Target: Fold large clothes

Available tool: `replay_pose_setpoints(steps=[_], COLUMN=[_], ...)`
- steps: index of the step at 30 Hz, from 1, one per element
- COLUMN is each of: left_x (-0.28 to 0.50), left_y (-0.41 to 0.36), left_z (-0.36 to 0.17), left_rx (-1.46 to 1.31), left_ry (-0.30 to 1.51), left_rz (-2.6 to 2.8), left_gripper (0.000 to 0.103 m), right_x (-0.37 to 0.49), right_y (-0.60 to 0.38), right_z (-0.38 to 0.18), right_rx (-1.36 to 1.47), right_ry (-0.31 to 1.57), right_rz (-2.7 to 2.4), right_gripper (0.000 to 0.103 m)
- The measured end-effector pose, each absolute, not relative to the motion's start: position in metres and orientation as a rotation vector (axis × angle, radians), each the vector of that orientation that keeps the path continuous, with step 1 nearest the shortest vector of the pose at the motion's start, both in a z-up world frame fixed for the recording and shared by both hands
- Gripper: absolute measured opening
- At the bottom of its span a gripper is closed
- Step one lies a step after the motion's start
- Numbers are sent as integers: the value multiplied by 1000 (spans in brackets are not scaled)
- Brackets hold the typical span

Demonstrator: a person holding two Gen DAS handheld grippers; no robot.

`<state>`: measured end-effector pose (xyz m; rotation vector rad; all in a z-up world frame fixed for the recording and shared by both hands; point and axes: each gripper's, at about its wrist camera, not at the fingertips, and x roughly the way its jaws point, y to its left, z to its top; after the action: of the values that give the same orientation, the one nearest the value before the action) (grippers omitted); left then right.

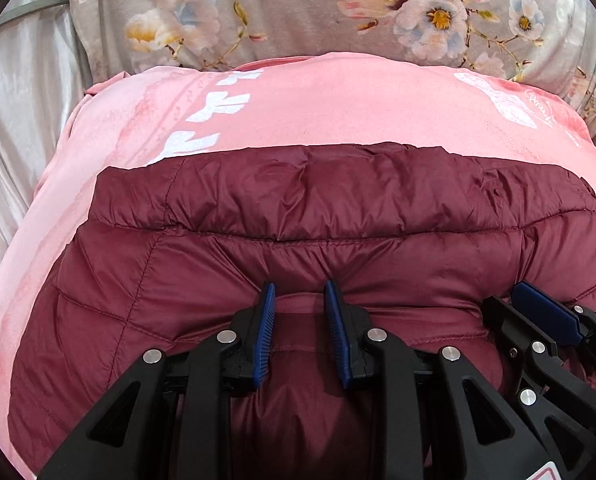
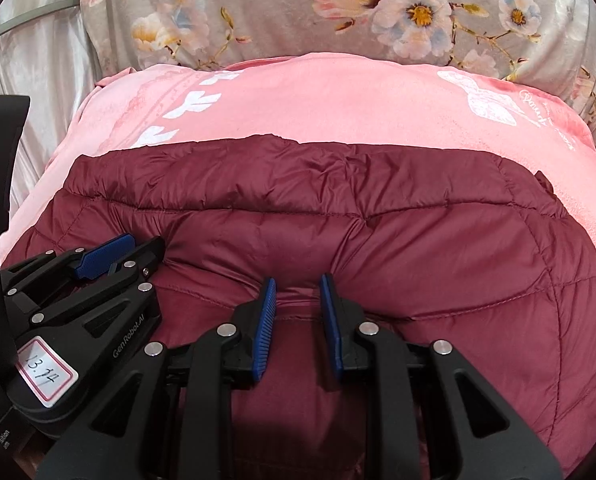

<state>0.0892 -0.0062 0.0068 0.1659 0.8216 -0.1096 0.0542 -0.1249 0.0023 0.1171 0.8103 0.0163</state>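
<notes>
A maroon quilted puffer jacket (image 1: 337, 208) lies folded over on a pink printed bed cover (image 1: 317, 108); it also shows in the right wrist view (image 2: 337, 216). My left gripper (image 1: 299, 292) has its blue-padded fingers partly closed around a raised fold of the jacket's near edge. My right gripper (image 2: 298, 284) grips a similar fold beside it. The right gripper shows at the right edge of the left wrist view (image 1: 537, 312), and the left gripper shows at the left of the right wrist view (image 2: 114, 252). Both sit side by side, low on the jacket.
A grey floral pillow (image 1: 317, 8) lies behind the pink cover (image 2: 317, 100). Pale satin fabric (image 1: 14, 120) hangs at the left. The pillow also shows in the right wrist view (image 2: 298, 4).
</notes>
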Motion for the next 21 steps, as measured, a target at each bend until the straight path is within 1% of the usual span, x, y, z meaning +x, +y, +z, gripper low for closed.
replay_pose_setpoints(steps=[10,14,15,16,17,18,20,21], left_x=[89,80,69,60,50,40,20,11], left_y=[-4,29,46,58,71,84,115,132], left_z=[8,22,31,38,45,50,56,56], left_rx=[159,-6,-68,-93,-110,-119,-129,-136], left_ry=[819,860,870,869,865,860,863,871], left_rz=[-113,-170,-182,-185,-182,-168,-114,-82], left_gripper=[27,28,30,34,45,51,57,57], right_x=[54,41,31,24,16,9,-6,-11], right_y=[-127,-129,-125,-122,-118,-113,-102,-98], right_z=[2,14,20,25,28,31,33,33], right_rx=[136,163,169,169,169,172,170,165], right_ry=[811,815,812,811,813,818,824,825], right_rz=[26,16,32,48,63,81,112,119], right_gripper=[22,22,25,25,25,25,25,25])
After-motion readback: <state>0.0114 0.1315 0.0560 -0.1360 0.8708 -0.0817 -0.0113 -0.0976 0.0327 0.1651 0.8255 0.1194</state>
